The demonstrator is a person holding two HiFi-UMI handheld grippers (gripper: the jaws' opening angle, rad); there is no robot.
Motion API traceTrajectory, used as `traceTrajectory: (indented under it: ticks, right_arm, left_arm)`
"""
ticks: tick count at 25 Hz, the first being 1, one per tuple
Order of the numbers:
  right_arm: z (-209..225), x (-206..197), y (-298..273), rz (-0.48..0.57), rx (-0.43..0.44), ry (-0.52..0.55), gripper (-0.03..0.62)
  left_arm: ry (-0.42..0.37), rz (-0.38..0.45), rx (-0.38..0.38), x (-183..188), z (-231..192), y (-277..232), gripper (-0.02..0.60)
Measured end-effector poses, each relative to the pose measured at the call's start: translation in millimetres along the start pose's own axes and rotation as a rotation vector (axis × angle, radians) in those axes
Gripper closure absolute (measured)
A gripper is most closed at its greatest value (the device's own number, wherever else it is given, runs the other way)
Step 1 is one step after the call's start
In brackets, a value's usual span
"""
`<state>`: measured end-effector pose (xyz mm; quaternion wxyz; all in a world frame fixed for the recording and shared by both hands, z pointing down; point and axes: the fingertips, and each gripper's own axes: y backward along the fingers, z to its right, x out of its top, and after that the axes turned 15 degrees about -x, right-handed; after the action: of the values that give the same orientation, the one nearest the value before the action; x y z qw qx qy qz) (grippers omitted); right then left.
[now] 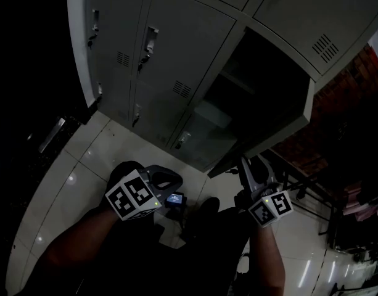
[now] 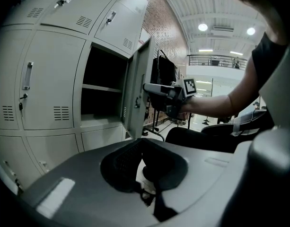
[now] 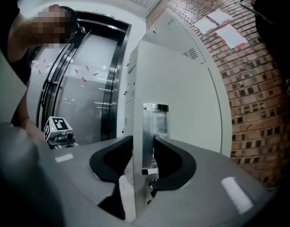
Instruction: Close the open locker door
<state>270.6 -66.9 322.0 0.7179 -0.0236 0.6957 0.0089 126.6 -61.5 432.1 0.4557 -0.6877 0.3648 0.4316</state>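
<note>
The grey locker door (image 1: pixel 281 128) stands open in front of its dark compartment (image 1: pixel 250 85), which has a shelf inside. My right gripper (image 1: pixel 245 165) is at the door's lower free edge. In the right gripper view its gripper (image 3: pixel 144 157) has one black pad on each side of the door (image 3: pixel 182 108), shut on the edge just below the metal handle (image 3: pixel 154 136). My left gripper (image 1: pixel 167 180) hangs low to the left, away from the lockers. Its pads (image 2: pixel 121 167) meet at the tips with nothing between them. The left gripper view also shows the door (image 2: pixel 140 89) with the right gripper (image 2: pixel 152 90) on it.
Closed grey lockers (image 1: pixel 170 54) fill the bank to the left and above the open one. A brick wall (image 1: pixel 336 116) rises to the right, behind the door. A dark metal rack (image 1: pixel 312 196) stands on the glossy tiled floor (image 1: pixel 84 159) at the right.
</note>
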Motion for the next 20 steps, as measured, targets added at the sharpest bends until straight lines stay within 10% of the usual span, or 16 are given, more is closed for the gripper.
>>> traceTrajectory:
  ticks: [20]
  right_arm:
    - [-17, -5, -181, -0.025, -0.226, 0.049, 0.491]
  left_arm:
    - [0.011, 0.016, -0.023, 4, 5, -3, 0.569]
